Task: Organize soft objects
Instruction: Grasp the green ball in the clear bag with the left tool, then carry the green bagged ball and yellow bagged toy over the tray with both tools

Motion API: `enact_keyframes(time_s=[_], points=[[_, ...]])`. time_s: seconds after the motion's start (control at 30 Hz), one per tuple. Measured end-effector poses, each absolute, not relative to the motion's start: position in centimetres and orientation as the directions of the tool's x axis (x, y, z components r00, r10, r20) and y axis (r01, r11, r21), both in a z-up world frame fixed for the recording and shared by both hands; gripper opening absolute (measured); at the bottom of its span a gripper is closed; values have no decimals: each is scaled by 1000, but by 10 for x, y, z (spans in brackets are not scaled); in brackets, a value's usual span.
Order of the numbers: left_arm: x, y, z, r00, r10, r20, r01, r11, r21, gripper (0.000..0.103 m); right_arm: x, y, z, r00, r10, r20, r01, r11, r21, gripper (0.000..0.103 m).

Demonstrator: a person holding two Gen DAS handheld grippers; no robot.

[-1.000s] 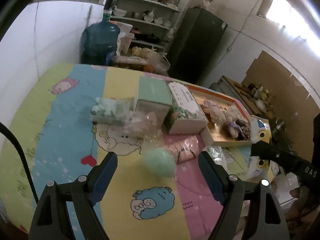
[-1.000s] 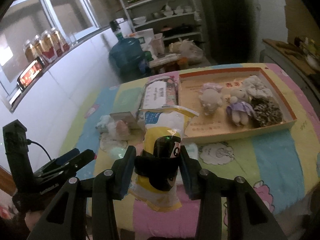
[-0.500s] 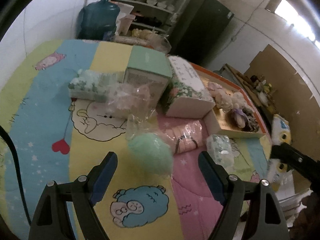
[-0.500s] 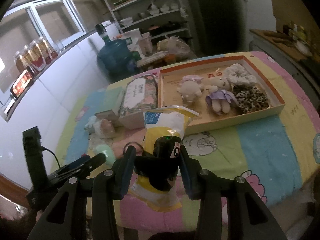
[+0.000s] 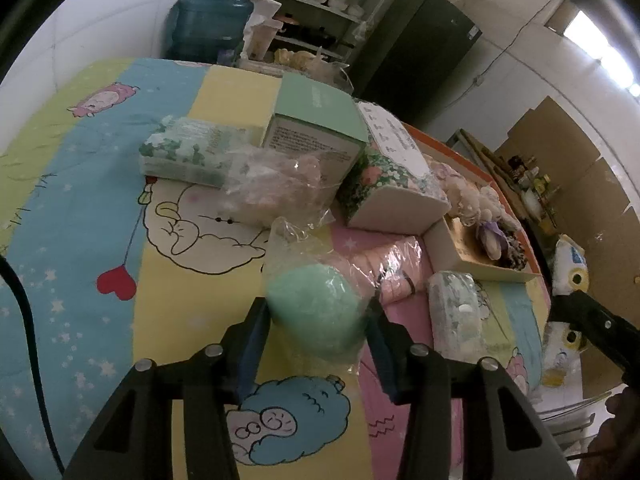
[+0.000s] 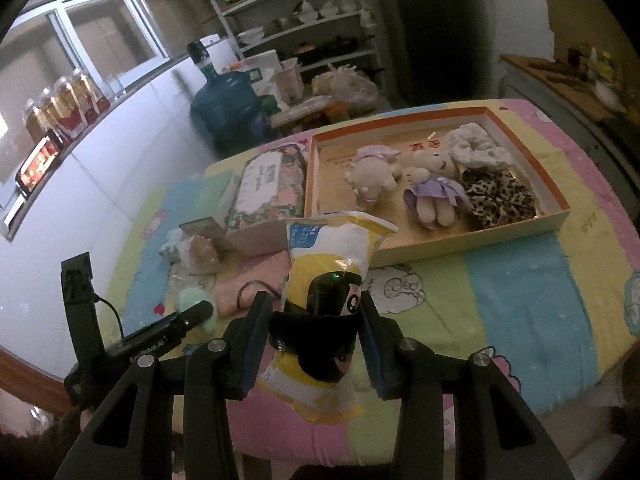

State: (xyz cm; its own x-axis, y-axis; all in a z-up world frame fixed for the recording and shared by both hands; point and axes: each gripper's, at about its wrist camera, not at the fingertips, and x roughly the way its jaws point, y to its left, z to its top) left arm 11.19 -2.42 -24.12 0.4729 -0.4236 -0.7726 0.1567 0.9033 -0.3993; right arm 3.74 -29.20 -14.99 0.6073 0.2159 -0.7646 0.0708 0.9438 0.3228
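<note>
My left gripper [image 5: 316, 320] is shut on a mint-green soft ball in a clear plastic bag [image 5: 316, 308], on the patterned quilt. The ball also shows in the right wrist view [image 6: 192, 300]. My right gripper [image 6: 312, 332] is shut on a yellow-and-white snack bag [image 6: 332, 272] and holds it above the quilt's front edge. The orange-rimmed box [image 6: 520, 148] at the back right holds two plush toys [image 6: 432, 196] and two scrunchies [image 6: 500, 196]. A bagged pink soft toy [image 5: 276, 184] lies beyond the green ball.
A mint box [image 5: 316, 120], a floral box [image 5: 392, 176] and a green tissue pack [image 5: 188, 152] sit mid-quilt. A pink wrapped roll [image 5: 400, 268] and a wipes pack [image 5: 456, 312] lie right of the ball. A water jug [image 5: 208, 24] and shelves stand behind.
My left gripper has moved forward and closed its fingers on the bagged green ball. My right gripper still holds the snack bag, its view shifted slightly.
</note>
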Motion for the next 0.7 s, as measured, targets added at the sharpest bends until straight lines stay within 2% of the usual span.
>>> enact_keyframes(time_s=[0.7], points=[[91, -27, -146, 618, -414, -668, 281, 910, -305, 48, 36, -276, -124, 658, 229, -718, 27, 945, 326, 44]])
